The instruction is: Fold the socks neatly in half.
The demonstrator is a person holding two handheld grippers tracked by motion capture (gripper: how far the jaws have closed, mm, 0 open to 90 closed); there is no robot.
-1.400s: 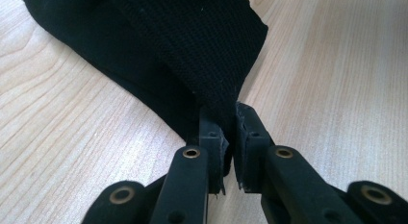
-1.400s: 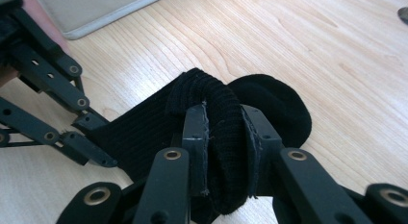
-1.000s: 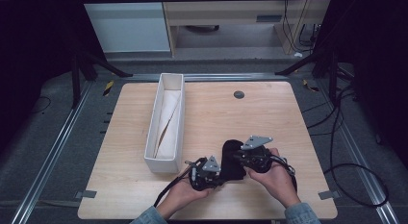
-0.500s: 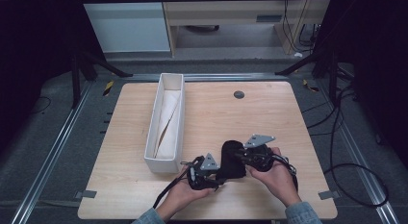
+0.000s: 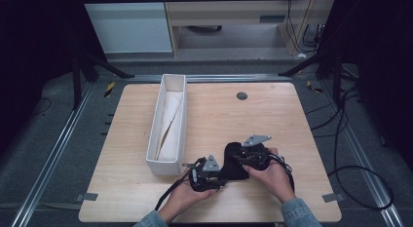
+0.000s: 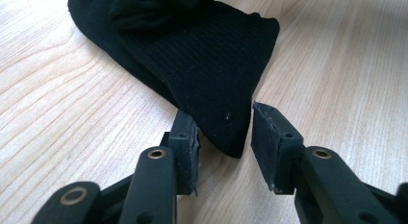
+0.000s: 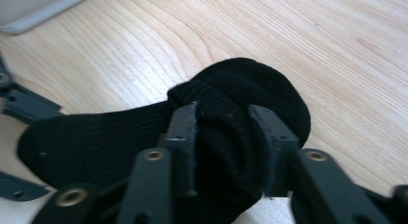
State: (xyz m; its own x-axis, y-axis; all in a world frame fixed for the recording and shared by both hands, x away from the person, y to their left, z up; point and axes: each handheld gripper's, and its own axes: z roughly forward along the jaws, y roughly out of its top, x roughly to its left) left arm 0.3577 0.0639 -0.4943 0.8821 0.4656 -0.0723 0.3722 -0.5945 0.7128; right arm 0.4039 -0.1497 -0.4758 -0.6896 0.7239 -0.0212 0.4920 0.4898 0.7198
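Now, black sock (image 5: 233,164) lies on the table (image 5: 272,115), near front edge, right of the white box (image 5: 168,121). Left gripper (image 6: 224,137): jaws just closing, apart around the sock's end, not pressing. Right gripper (image 7: 222,137): jaws just opening, pads touching bunched fabric.

The table (image 5: 272,110) is a light wooden square top with a small dark round disc (image 5: 242,96) set into it near the far edge. A long white box (image 5: 155,134) lies left of the disc, running from far to near. A black sock (image 5: 233,163) lies flat on the wood just right of the box's near end.
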